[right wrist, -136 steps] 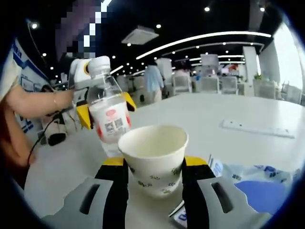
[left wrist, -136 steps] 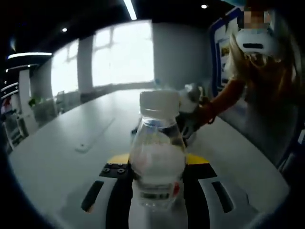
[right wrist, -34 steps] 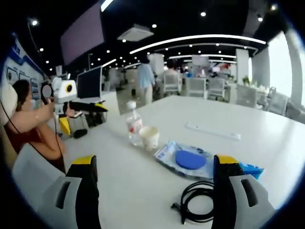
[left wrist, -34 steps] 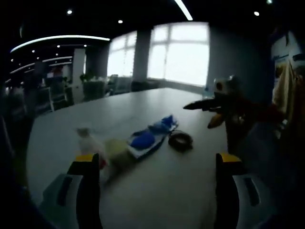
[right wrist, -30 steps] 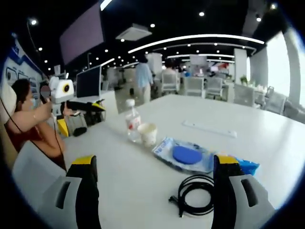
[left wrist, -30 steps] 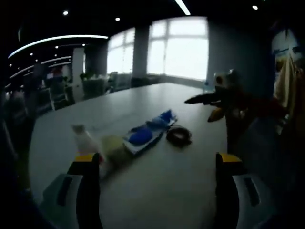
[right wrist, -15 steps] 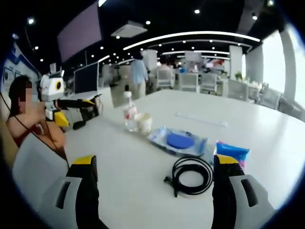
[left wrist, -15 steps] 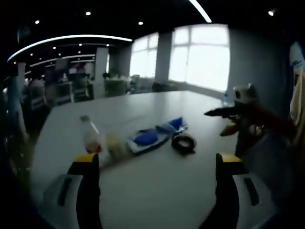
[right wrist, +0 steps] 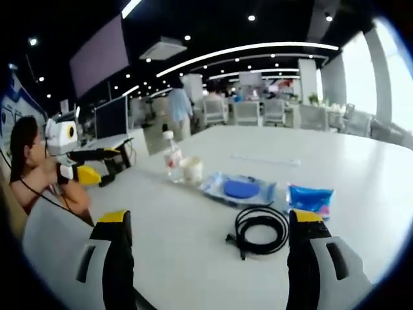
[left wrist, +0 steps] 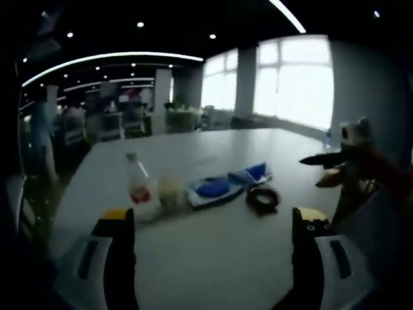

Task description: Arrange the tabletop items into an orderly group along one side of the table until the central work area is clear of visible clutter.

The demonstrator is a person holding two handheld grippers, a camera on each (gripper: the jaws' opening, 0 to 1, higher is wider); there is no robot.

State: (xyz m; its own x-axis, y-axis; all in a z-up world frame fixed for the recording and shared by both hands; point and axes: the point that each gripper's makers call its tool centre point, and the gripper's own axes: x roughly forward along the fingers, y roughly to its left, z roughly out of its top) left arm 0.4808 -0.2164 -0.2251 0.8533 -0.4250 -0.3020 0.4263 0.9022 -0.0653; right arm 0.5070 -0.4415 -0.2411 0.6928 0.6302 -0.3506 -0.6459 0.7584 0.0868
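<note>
With both the right gripper (right wrist: 206,258) and left gripper (left wrist: 210,252) spread wide and empty, the desk (right wrist: 193,245) shows a coiled cable (right wrist: 260,227) nearest, then blue packets (right wrist: 240,189), a paper cup (right wrist: 191,170) whose contents I can't tell, and a water bottle (right wrist: 171,157) farthest.

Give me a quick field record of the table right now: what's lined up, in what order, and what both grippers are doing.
row order, right gripper view, left to right: water bottle, paper cup, clear pack with blue disc, blue packet
cable: black coil, nearer the camera than the row
bottle and cup: upright, close together
left gripper: open, holding nothing
right gripper: open, holding nothing
table: white
</note>
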